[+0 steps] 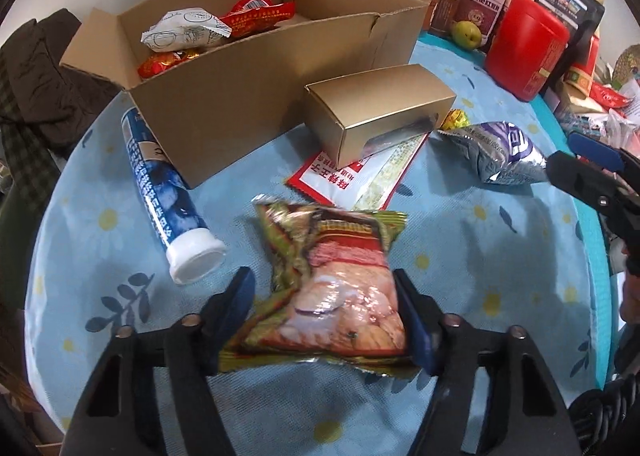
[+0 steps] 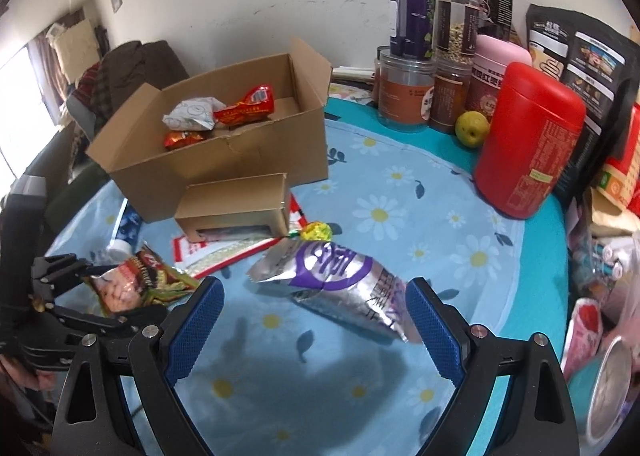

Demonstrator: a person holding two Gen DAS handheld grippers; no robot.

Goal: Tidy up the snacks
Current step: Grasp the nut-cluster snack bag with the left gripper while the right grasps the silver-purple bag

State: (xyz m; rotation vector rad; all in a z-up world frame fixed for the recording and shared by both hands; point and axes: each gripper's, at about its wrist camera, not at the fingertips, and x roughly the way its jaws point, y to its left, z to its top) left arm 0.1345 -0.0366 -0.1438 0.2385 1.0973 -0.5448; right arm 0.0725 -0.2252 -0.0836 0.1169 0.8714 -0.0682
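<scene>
Carton [image 1: 224, 123] at back holds snacks [image 1: 188, 31]; small box [image 1: 376, 107] before it (on a flat packet [image 1: 352, 179]); tube [image 1: 160, 183] left, pouch [image 1: 500, 151] right.

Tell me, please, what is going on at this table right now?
A person with a gripper in each hand is sorting snacks into the open cardboard box, which already holds a few packets. The left gripper straddles a green and red snack packet on the tablecloth. The right gripper is open, just short of a silver and purple pouch.
</scene>
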